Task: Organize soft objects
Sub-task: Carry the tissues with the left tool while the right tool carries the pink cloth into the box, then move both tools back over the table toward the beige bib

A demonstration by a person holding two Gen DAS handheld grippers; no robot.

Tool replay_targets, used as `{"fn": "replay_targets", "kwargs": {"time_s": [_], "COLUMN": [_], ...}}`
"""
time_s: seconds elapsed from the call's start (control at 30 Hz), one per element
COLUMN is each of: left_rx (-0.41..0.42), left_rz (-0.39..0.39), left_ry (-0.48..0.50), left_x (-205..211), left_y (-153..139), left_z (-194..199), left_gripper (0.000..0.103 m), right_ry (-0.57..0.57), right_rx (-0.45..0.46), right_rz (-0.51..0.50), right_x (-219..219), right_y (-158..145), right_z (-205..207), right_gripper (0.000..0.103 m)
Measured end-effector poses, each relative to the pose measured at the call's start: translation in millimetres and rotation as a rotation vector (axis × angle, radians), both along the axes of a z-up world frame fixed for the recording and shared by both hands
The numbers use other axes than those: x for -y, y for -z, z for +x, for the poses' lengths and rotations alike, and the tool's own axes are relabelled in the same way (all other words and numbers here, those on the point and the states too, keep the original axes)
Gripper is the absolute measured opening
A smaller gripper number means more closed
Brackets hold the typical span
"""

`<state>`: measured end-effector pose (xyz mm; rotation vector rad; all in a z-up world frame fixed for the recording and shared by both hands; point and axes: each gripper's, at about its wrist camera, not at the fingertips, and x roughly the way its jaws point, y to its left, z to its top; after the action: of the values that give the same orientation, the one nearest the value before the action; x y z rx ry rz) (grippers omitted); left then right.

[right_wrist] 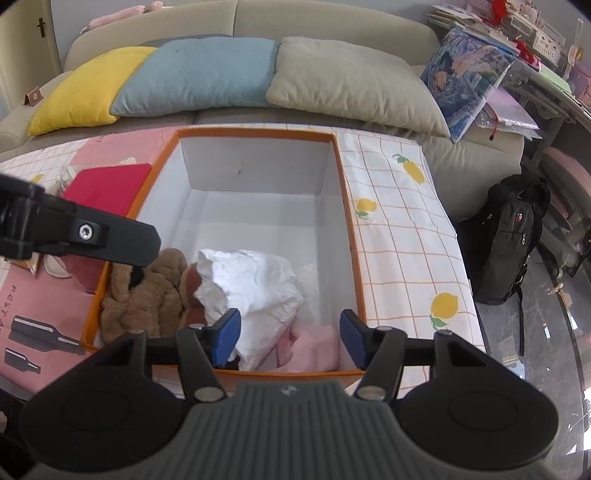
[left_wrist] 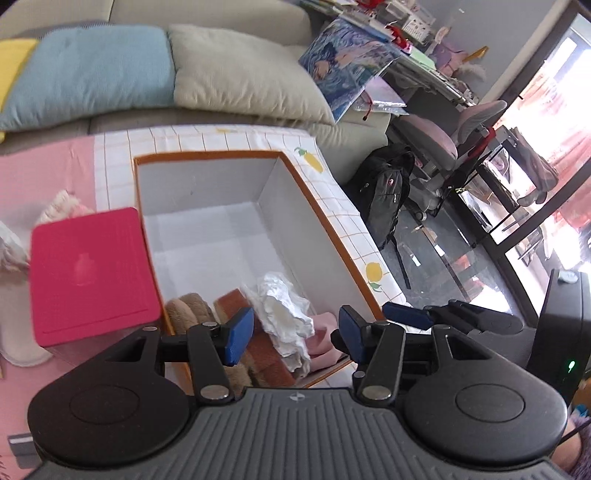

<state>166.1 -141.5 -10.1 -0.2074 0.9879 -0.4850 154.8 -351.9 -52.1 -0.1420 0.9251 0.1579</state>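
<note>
1. Living room setup: a beige sofa runs along the back with a yellow cushion, a blue cushion and a beige cushion lined up on it, plus a black backpack on the floor off to the right.
2. Up front, a tabletop wears a lemon-print checked cloth, and an orange-rimmed box with white insides sits on it.
3. Soft stuff is piled at the near end of that box: a brown plush toy on the left, a crumpled white cloth in the middle, and a pink cloth tucked in the near right corner.
4. A red box sits just outside the left wall of the orange-rimmed one.
5. Left tongs hover over the near end, spread wide, holding nothing.
6. Right tongs are the same deal: wide apart above the white and pink cloths, gripping nothing.
</note>
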Motion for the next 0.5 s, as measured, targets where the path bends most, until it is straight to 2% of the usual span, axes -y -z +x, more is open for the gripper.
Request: {"fn": "replay_targets", "kwargs": {"time_s": [0.2, 0.27, 0.33, 0.4, 0.5], "left_rx": [0.108, 0.154, 0.196, 0.227, 0.264], "left_rz": [0.036, 0.036, 0.029, 0.034, 0.048], "left_ry": [0.013, 0.007, -0.008, -0.032, -0.075], "left_x": [-20, -30, -42, -54, -78], "left_y": [-12, -15, -17, -18, -17], "left_z": [-24, -33, -42, -49, -58], "left_gripper": [0.061, 0.061, 0.061, 0.061, 0.061], "right_ry": [-0.008, -0.011, -0.023, -0.033, -0.052], "right_rx": [0.047, 0.064, 0.081, 0.107, 0.122], "right_rz": [0.059, 0.092, 0.111, 0.12, 0.156], "right_x": [-19, -28, -41, -54, -75], "right_y": [-19, -23, -27, -29, -31], "right_z": [-15, -20, -26, -31, -35], "right_gripper": [0.075, 0.076, 0.077, 0.083, 0.084]}}
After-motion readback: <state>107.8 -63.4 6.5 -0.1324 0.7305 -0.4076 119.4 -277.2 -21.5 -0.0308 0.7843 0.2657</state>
